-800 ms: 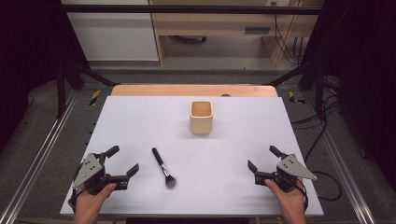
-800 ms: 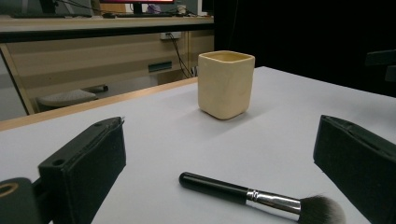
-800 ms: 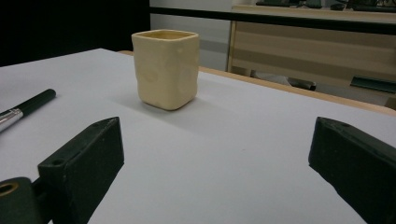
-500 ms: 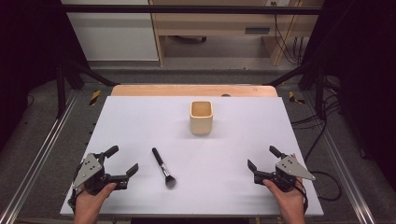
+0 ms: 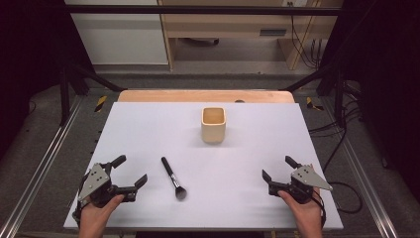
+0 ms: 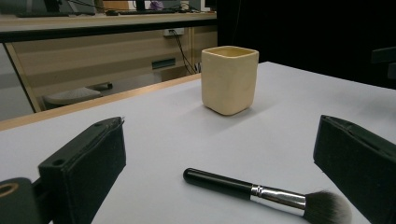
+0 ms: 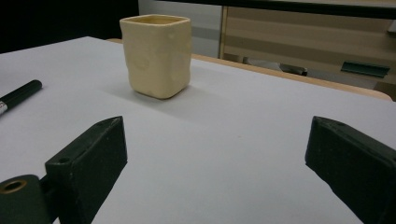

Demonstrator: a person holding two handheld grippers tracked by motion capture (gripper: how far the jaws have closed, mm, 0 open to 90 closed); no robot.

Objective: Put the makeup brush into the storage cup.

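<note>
**Both grippers spread wide, brush lying just ahead of the left one**

The left gripper (image 5: 130, 172) rests on the table (image 5: 148, 124) with its fingers spread and nothing between them. The brush (image 5: 173, 177) lies flat just beyond its fingertips, bristles toward the person. The right gripper (image 5: 278, 170) also stands spread and empty, well apart from the brush. The cup (image 5: 214, 125) stands upright farther off, ahead of both grippers and between them.
</note>
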